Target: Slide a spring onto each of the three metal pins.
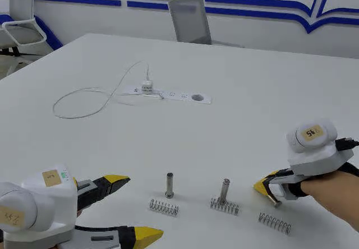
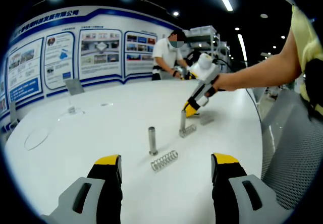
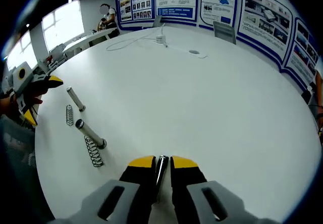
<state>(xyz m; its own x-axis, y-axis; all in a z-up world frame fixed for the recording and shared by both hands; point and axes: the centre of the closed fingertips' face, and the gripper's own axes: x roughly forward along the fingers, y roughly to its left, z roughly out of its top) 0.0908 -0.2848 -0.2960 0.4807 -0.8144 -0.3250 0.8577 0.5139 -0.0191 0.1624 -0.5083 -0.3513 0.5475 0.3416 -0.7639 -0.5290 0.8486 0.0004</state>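
Holding bare pin [image 3: 160, 175], right tool [image 3: 162, 159]; coiled springs [image 1: 164, 207] loose

There are three springs: left spring [image 1: 164, 207], middle spring [image 1: 225, 206], right spring [image 1: 275, 223]. There are three metal pins: left pin [image 1: 169, 185], middle pin [image 1: 224, 190], held pin [image 3: 161, 171]. There are two grippers, left gripper [image 1: 145, 205] and right gripper [image 1: 263, 187], and two chairs: grey chair [image 1: 190, 19], white chair [image 1: 22, 13].

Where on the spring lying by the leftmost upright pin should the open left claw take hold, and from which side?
Probably across the coils near one end of the spring, with the left claw coming down from the person's side: it lies flat, the pin stands just behind, and the other end stays free for threading.
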